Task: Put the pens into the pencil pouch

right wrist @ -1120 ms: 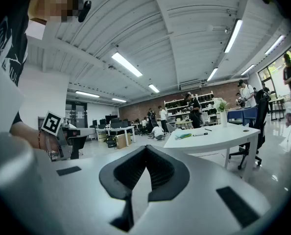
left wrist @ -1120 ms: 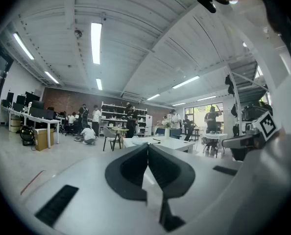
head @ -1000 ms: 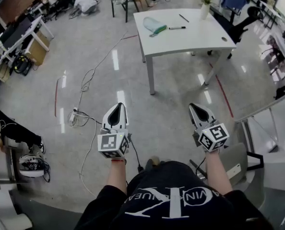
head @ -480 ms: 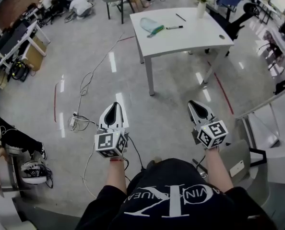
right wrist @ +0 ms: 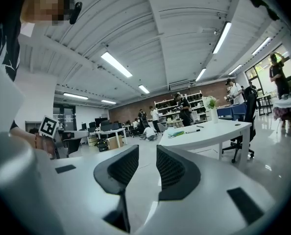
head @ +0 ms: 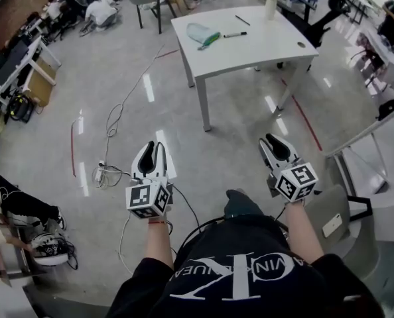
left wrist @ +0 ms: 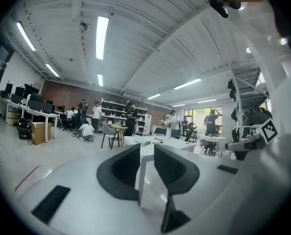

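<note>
Far ahead stands a white table (head: 263,48). On it lie a pale teal pencil pouch (head: 200,33), a black marker (head: 235,35) just right of the pouch, and a thin dark pen (head: 242,20) farther back. My left gripper (head: 152,152) and right gripper (head: 274,144) are held out level over the floor, well short of the table. Both have their jaws opening, with nothing between them. The left gripper view shows that gripper (left wrist: 146,153) with the pouch (left wrist: 141,141) small in the distance. Beyond my right gripper (right wrist: 148,155), the right gripper view shows the pouch (right wrist: 176,132) and the marker (right wrist: 194,130).
A vase of flowers (head: 270,5) stands on the table's far edge. Cables and a power strip (head: 101,171) lie on the floor to my left. A grey chair (head: 329,220) is close on my right, a railing beyond it. People sit on the floor at the left edge.
Both grippers' jaws were shut and now stand parted. The person has stepped towards the table, and the left gripper has shifted slightly left and down in the view.
</note>
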Motion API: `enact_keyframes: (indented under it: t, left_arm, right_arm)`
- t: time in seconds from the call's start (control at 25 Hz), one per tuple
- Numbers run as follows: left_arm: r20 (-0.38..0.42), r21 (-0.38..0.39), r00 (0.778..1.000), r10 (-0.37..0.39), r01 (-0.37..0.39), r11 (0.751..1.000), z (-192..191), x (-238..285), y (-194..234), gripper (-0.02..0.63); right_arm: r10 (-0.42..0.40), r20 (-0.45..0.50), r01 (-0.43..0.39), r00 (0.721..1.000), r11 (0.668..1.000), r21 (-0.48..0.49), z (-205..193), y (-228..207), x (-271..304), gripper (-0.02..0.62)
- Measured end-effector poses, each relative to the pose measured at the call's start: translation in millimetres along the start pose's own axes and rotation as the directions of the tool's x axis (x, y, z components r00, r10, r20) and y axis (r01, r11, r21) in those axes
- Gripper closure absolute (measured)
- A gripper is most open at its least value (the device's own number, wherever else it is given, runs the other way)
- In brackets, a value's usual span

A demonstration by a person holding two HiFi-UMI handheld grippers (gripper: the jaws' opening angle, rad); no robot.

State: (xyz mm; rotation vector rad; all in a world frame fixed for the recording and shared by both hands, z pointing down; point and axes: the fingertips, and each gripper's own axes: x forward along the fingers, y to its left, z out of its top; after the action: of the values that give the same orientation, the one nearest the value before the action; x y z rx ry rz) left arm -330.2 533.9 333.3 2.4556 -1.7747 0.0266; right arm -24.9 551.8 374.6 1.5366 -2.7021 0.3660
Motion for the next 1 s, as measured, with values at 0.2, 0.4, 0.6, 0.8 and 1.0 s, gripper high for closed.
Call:
enact_keyframes:
  t: [0.2,0.4,0.6,0.8,1.0]
  left_arm:
    - [-0.020,-0.030,0.999,0.029,-0.029,0.999,-14.5,24.1,14.0,0.525]
    - [-0.038,-0.040,0.999,0.031,-0.033,0.999,-14.9,66.3,22.0,0.526]
    - [-0.026,-0.050,0.999,0.036,-0.037,0.998,-3.9,123.6,30.6,0.526]
    - [-0.030,-0.063,0.999,0.017,-0.019,0.998,0.2,184.2,23.9,0.525]
    - [-0.044,-0.058,0.999,0.002,-0.005,0.998,0.7,234.5,18.4,0.526]
  right_arm:
    - [-0.011,-0.001,0.011,1.000,1.000,0.009,1.0,-21.7,18.9,0.483]
    - [-0.005,-0.013,0.006,1.000,1.000,0.017,1.5,-46.9,53.6,0.479]
    - [-0.003,-0.023,0.004,1.000,1.000,0.019,13.0,-82.5,93.2,0.479]
    - [0.008,-0.042,-0.008,0.999,1.000,0.005,26.6,-118.6,128.7,0.479]
    - [0.014,-0.060,-0.014,0.998,1.000,0.013,32.2,-155.3,158.4,0.479]
